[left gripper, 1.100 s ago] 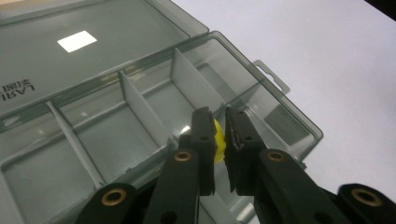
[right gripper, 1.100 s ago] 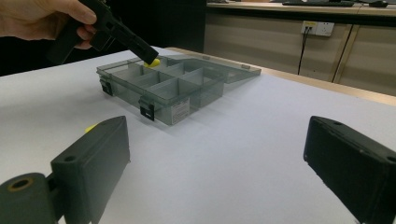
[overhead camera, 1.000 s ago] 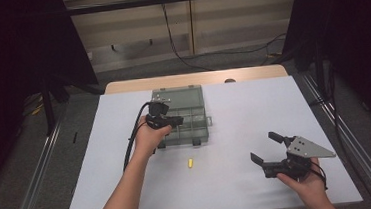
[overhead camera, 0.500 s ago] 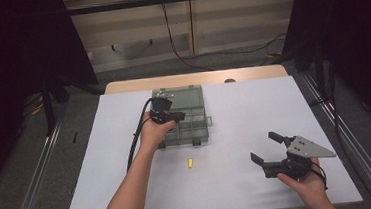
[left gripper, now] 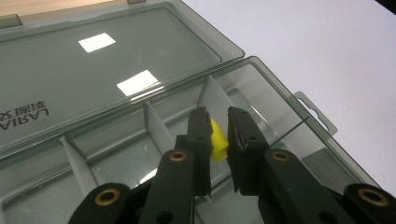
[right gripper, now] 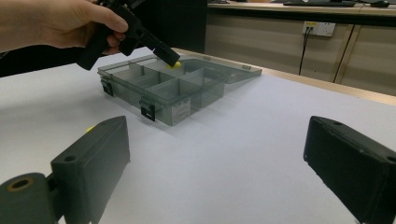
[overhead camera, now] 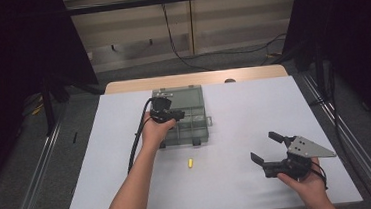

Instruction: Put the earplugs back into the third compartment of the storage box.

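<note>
A smoky clear compartment box (overhead camera: 195,129) lies at the table's middle with its lid (left gripper: 116,60) folded back flat. My left gripper (overhead camera: 174,116) hangs over the box's dividers (left gripper: 156,126), shut on a small yellow piece (left gripper: 218,143) held between its pads. From the right gripper view, that gripper (right gripper: 170,58) and its yellow piece (right gripper: 176,64) sit just above the box (right gripper: 173,93). A second yellow piece (overhead camera: 190,163) lies on the table in front of the box. My right gripper (overhead camera: 265,147) rests at the front right, open, with nothing between its jaws (right gripper: 217,135).
The white table top (overhead camera: 254,109) spreads wide around the box. A wooden strip (overhead camera: 196,78) runs along its far edge. Metal rails (overhead camera: 335,123) flank both sides. The left gripper's cable (overhead camera: 138,138) trails back along the forearm.
My left gripper has edged slightly farther over the box with the yellow piece still in it. The right gripper has stayed put.
</note>
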The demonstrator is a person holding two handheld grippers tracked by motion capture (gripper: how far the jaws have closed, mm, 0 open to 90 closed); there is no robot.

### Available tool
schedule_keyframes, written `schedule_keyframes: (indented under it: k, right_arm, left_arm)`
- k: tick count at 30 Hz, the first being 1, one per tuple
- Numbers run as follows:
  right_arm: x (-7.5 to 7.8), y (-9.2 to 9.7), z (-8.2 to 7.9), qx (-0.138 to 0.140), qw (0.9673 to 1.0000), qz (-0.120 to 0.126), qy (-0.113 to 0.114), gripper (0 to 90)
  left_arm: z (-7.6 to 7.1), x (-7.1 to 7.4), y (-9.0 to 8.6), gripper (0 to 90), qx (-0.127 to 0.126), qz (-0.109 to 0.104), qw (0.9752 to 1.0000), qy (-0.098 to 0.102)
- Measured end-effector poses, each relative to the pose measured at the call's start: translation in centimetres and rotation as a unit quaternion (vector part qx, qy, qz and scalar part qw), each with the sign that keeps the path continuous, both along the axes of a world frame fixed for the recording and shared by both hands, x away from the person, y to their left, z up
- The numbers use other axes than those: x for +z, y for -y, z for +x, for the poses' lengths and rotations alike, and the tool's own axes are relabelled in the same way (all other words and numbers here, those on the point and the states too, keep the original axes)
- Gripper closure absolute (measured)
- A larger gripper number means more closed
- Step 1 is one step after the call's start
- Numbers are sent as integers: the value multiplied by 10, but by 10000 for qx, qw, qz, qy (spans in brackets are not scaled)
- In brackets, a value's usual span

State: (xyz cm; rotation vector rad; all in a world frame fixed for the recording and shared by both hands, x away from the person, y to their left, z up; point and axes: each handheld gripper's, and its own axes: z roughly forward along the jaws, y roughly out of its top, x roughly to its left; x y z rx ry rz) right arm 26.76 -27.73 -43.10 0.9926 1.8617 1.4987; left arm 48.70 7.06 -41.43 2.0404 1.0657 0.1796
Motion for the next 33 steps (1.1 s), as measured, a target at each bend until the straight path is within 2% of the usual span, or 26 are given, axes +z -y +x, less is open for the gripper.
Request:
schedule_keyframes:
  k: [3, 8, 12, 15, 17, 25, 28, 32, 33]
  right_arm:
    - [0, 0, 0, 3, 10000, 1, -4, 69]
    - [0, 1, 0, -5, 10000, 9, -4, 69]
    - [-1, 1, 0, -7, 10000, 13, -15, 69]
    - [-1, 1, 0, -7, 10000, 18, -15, 69]
    - [-1, 1, 0, -3, 10000, 22, -17, 69]
    - [-1, 0, 0, -5, 10000, 6, -22, 69]
    - [0, 0, 0, 8, 10000, -9, -3, 69]
    - [0, 0, 0, 11, 10000, -8, -4, 69]
    - [0, 0, 0, 15, 10000, -6, -2, 68]
  left_arm:
    - [1, -3, 1, 759, 60, 67, 10000, -15]
    - [1, -2, 1, 692, 122, 31, 9999, 27]
    - [-2, 1, -1, 657, 29, 72, 10000, 9]
    - [-6, 5, -2, 578, -24, 137, 9999, 6]
    - [-10, 8, -2, 568, -142, 176, 9997, 24]
    - [-31, 18, -3, 415, -403, 63, 9991, 68]
    - [-36, 18, -5, 393, -434, -36, 9990, 49]
    - [-43, 17, -8, 371, -490, -47, 9988, 88]
    - [-44, 16, -8, 357, -492, -83, 9987, 37]
